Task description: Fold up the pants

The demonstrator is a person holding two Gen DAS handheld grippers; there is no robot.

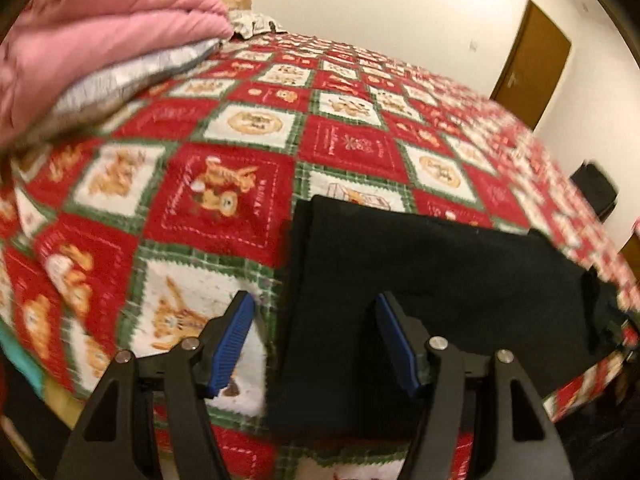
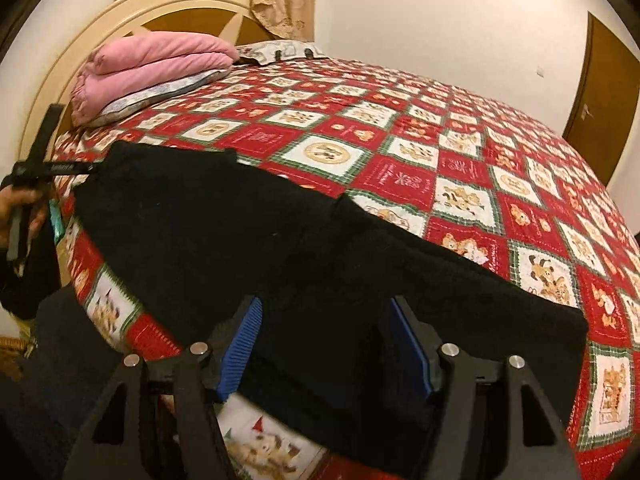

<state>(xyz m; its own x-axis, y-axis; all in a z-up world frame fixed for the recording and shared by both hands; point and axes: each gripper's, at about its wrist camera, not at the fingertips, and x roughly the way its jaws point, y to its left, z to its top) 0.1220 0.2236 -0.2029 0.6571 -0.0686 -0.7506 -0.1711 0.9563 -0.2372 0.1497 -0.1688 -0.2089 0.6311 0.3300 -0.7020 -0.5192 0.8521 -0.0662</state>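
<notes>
Black pants (image 2: 280, 240) lie flat along the near edge of a bed with a red, white and green patchwork quilt (image 2: 400, 152). My right gripper (image 2: 326, 312) is open above the pants' near edge, its blue pads (image 2: 244, 344) apart with nothing between them. In the left wrist view the pants (image 1: 420, 272) have their left end just ahead of my left gripper (image 1: 314, 312), which is open and empty over that end's near corner. The left gripper also shows in the right wrist view (image 2: 40, 168) at the pants' far left end.
A folded pink blanket (image 2: 152, 68) on a grey pillow sits at the head of the bed by the cream headboard (image 2: 120, 12). A brown door (image 2: 604, 96) stands in the right wall. The quilt beyond the pants is flat.
</notes>
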